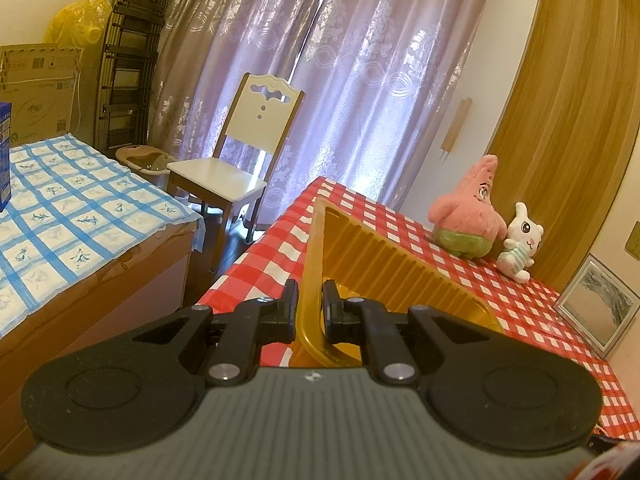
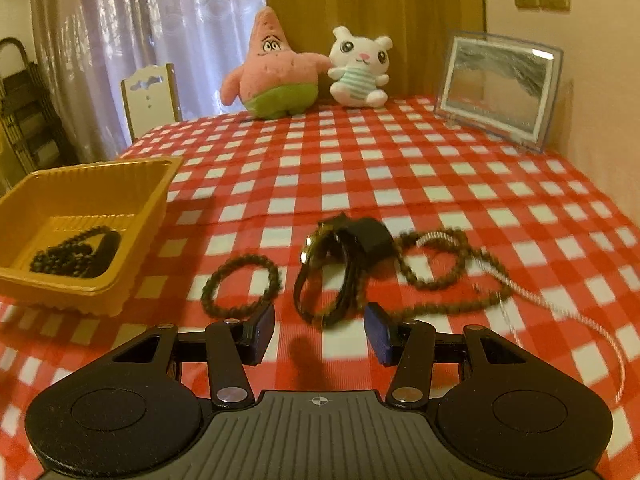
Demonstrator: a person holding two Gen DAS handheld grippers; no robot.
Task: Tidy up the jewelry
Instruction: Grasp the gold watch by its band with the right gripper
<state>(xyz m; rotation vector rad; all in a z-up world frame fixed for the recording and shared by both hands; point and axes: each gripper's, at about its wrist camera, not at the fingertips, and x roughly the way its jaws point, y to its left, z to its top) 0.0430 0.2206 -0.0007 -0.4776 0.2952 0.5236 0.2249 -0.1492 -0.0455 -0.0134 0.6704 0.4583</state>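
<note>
Two grippers: left gripper point(image 1: 310, 300) pinches tray point(image 1: 360, 248) rim (right gripper point(image 2: 320, 330) spread).

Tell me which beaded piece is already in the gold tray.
The black bead bracelet, lying inside the gold tray. The brown bead bracelet and long brown bead strand lie on the checked cloth.

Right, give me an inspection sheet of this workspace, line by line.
Surface: red-and-white checked tablecloth, creased.
Job's things: gold tray at left, dark bead bracelet inside; on the cloth a brown bead bracelet, a watch, a long bead necklace and a pale cord.
Clutter: pink star plush, white bunny plush, picture frame at the back.
Grippers: left gripper shut on the tray's rim; right gripper open, just short of the watch.
Cables: nothing seen.
Surroundings: curtains, chair, bed.
</note>
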